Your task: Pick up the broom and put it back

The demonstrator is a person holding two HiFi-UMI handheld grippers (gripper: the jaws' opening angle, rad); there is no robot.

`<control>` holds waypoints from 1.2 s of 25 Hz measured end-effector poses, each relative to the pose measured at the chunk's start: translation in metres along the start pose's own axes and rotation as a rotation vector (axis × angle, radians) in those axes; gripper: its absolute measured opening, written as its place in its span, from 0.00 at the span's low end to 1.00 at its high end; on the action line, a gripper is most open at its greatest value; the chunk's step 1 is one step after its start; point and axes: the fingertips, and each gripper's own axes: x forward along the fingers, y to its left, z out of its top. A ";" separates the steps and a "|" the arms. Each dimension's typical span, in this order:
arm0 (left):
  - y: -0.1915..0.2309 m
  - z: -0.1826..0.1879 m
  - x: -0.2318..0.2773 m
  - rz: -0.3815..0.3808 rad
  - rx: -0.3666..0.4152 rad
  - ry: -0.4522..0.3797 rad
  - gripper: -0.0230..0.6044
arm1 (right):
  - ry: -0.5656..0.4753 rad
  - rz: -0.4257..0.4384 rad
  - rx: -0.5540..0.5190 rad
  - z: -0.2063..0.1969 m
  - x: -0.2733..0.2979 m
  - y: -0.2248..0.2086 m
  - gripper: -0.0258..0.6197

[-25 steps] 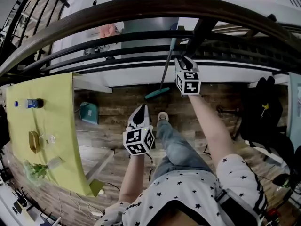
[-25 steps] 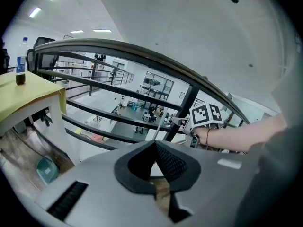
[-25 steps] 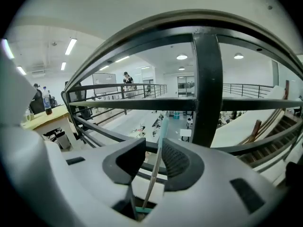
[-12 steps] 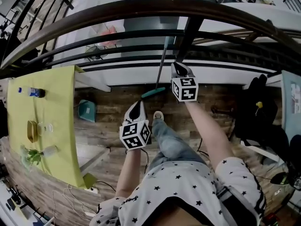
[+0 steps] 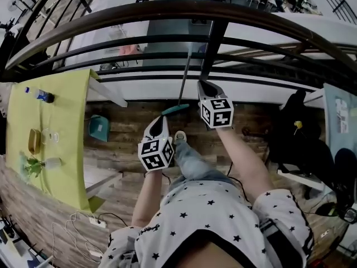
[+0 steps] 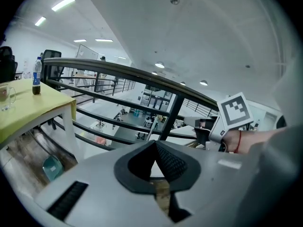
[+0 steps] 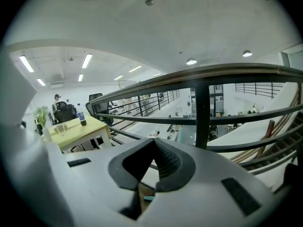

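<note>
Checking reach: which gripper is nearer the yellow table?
Left. The left gripper is right of the yellow table; the right gripper is farther right still, at the railing.

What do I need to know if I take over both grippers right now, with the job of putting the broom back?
Left gripper: shut, empty.
Right gripper: its jaws have just been closing with nothing between them. It is now shut, beside the broom handle but not touching it.
Broom: upright, leaning on the railing, with its teal head on the wooden floor.
Done: the broom looks put back.
Left: probably nothing; just check that it stays standing.
</note>
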 end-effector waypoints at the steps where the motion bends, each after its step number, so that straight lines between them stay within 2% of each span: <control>1: -0.004 -0.001 -0.004 -0.001 0.000 -0.003 0.06 | -0.003 0.007 -0.008 0.001 -0.008 0.004 0.03; 17: -0.061 -0.028 -0.074 -0.023 0.032 -0.026 0.06 | -0.049 0.079 -0.005 -0.009 -0.138 0.044 0.03; 30: -0.087 -0.045 -0.122 -0.043 0.046 -0.047 0.06 | -0.066 0.103 -0.017 -0.027 -0.206 0.062 0.03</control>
